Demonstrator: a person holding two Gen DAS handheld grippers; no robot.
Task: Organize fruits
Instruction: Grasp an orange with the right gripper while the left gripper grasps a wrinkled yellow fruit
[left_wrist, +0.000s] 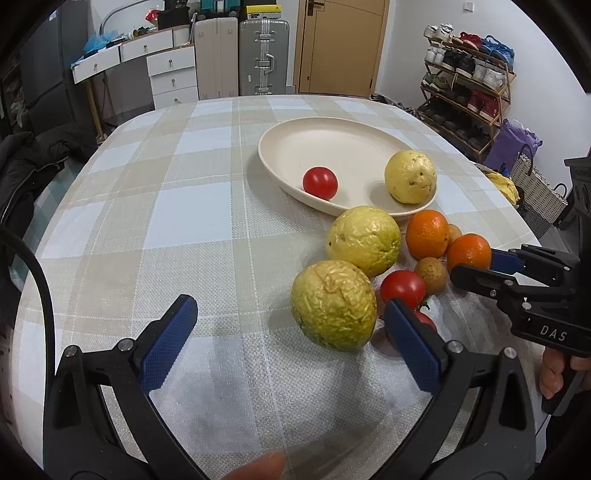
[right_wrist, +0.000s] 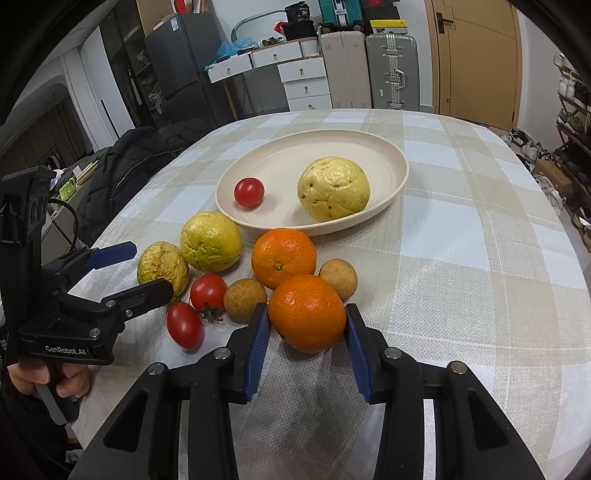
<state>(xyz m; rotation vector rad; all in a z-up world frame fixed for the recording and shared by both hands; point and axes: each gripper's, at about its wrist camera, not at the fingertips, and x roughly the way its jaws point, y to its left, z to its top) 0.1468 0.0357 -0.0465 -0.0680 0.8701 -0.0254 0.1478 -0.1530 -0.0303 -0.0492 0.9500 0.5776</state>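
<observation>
A cream plate (left_wrist: 295, 142) (right_wrist: 280, 162) holds a red tomato (left_wrist: 320, 182) (right_wrist: 249, 192) and a yellow wrinkled fruit (left_wrist: 410, 176) (right_wrist: 333, 188). In front of it lie two more yellow-green fruits (left_wrist: 333, 305) (left_wrist: 364, 240), two oranges (right_wrist: 283, 257) (right_wrist: 306, 312), brown round fruits (right_wrist: 244, 300) and red tomatoes (right_wrist: 208, 291) (right_wrist: 184, 325). My left gripper (left_wrist: 288, 317) is open, its jaws on either side of the nearest yellow-green fruit. My right gripper (right_wrist: 306, 334) has its pads against the near orange, which rests on the table.
The table wears a checked cloth (left_wrist: 166, 206). Beyond its far edge stand white drawers (left_wrist: 171, 74), suitcases (left_wrist: 263, 55) and a wooden door (left_wrist: 341, 44). A shoe rack (left_wrist: 469, 85) is at the right, a dark jacket (right_wrist: 125, 166) at the left.
</observation>
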